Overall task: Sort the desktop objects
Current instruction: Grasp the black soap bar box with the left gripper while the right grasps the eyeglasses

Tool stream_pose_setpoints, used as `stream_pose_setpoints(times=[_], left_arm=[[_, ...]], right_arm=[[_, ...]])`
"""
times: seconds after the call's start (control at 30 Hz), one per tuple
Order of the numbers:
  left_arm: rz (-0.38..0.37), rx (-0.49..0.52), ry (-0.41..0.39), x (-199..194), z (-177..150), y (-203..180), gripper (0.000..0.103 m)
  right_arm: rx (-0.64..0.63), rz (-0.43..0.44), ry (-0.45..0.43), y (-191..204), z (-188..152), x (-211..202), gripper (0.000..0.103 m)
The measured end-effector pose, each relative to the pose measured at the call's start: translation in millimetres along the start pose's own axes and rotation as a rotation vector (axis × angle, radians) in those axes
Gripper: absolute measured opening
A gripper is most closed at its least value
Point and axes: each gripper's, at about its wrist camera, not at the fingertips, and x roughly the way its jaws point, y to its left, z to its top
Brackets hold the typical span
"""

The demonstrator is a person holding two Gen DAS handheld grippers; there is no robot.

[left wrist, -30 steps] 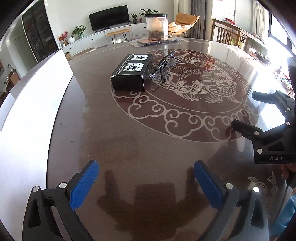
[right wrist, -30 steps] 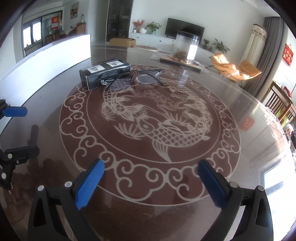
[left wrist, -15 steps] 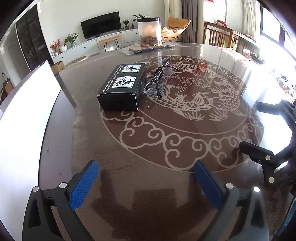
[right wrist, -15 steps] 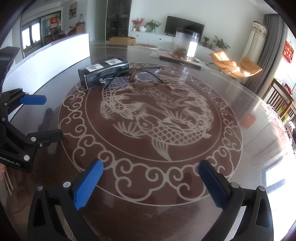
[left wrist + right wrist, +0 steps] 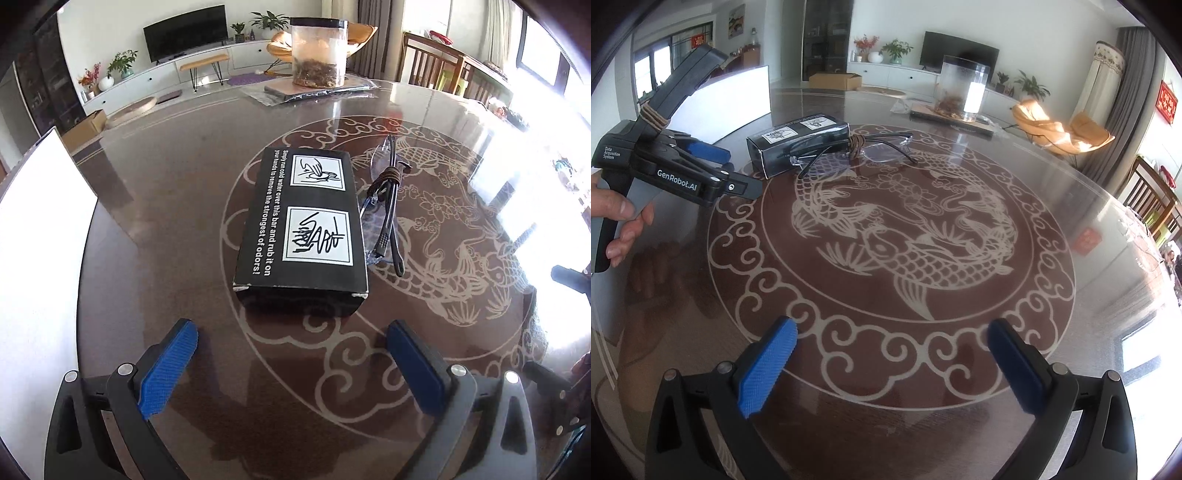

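Broadly, the round dark glass worktop (image 5: pixel 155 206) with its pale carp pattern carries a black rectangular cardboard box (image 5: pixel 306 221), with thin rimless spectacles (image 5: pixel 384 206) just beside it. Left gripper (image 5: pixel 291 354) faces the box's near end, jaws released; right gripper (image 5: pixel 892 354) waits, jaws likewise spread. Best to straddle the box squarely, sparing the spectacles.

The worktop (image 5: pixel 177 192) is glossy, mirror-smooth glass over brown. The box (image 5: pixel 303 221) looks like matt black cardboard. The glasses (image 5: pixel 857 147) have thin frames and clear lenses.
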Motion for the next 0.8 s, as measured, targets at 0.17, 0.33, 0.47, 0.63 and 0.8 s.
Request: stream_pose_setpoints(times=[0.17, 0.33, 0.47, 0.63, 0.8], left_arm=[[-0.013, 0.016, -0.022, 9.3, 20.5, -5.3, 0.097], [-0.022, -0.085, -0.110, 0.2, 17.9, 10.7, 0.058], [0.065, -0.117, -0.136, -19.2, -20.7, 7.3, 0.058], [0.157, -0.250, -0.134, -53.6, -80.5, 11.0, 0.058], [0.194, -0.260, -0.087, -57.0, -92.9, 14.7, 0.089]], right_arm=[[0.003, 0.003, 0.001, 0.2, 0.2, 0.1, 0.103], [0.004, 0.003, 0.001, 0.4, 0.3, 0.0, 0.103], [0.007, 0.007, 0.003, 0.1, 0.1, 0.5, 0.103], [0.060, 0.141, -0.007, -6.3, 12.5, 6.8, 0.103], [0.138, 0.210, 0.070, 6.5, 99.9, 61.5, 0.103]])
